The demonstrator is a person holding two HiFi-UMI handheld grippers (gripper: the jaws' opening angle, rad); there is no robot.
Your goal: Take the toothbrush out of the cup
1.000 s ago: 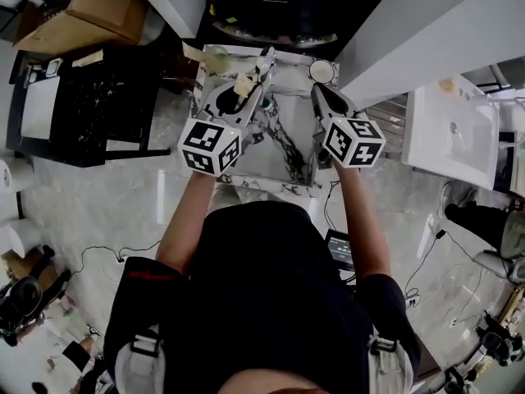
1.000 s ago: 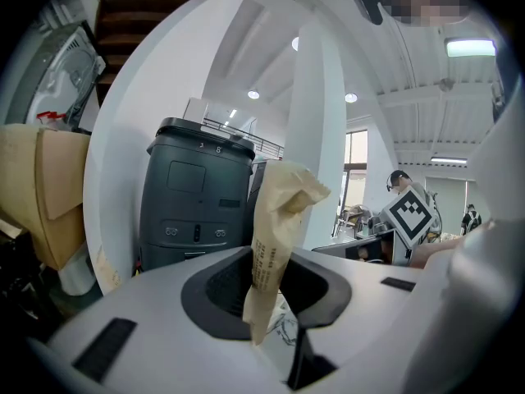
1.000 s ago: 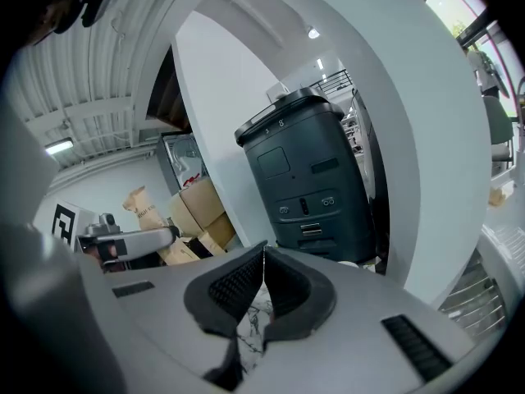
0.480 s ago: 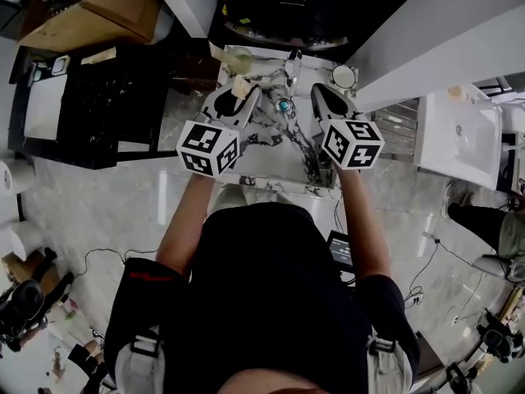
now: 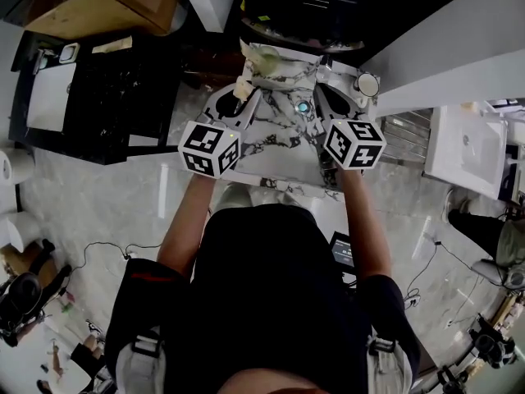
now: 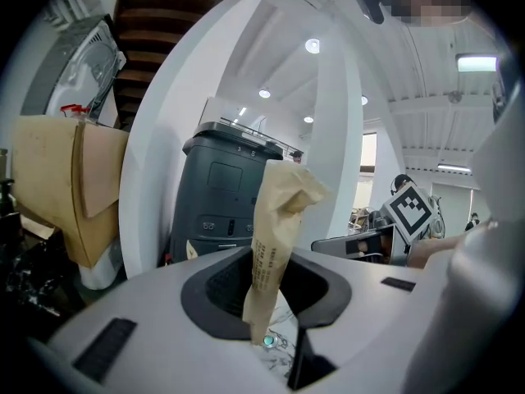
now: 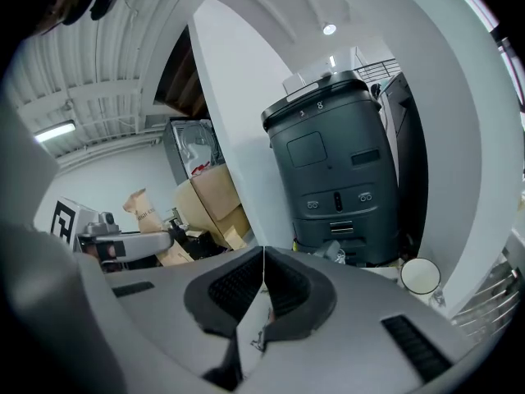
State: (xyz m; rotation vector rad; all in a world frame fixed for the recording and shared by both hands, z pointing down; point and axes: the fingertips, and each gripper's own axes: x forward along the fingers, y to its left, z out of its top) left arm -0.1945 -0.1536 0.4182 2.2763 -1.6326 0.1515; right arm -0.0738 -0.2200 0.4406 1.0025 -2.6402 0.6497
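Note:
My left gripper [image 5: 248, 95] is shut on a tan printed paper packet [image 5: 243, 86], which stands upright between the jaws in the left gripper view [image 6: 275, 236]. My right gripper [image 5: 326, 98] hangs beside it over the marble table [image 5: 271, 150]; its jaws [image 7: 262, 279] are shut on nothing. A white cup [image 5: 367, 84] stands at the table's far right corner, right of the right gripper, and shows in the right gripper view [image 7: 420, 276]. A small teal round thing [image 5: 303, 107] lies on the marble between the two grippers. No bare toothbrush is visible.
A dark grey bin [image 7: 336, 171] stands behind the table between white pillars. Cardboard boxes [image 5: 90, 6] and a black rack [image 5: 107, 97] are at the left. A white basin unit [image 5: 463, 142] is at the right. Cables run over the floor.
Both grippers have slid left across the marble table together. The cup, once just ahead of the right gripper, now lies to its right. The teal thing has come into view between them.

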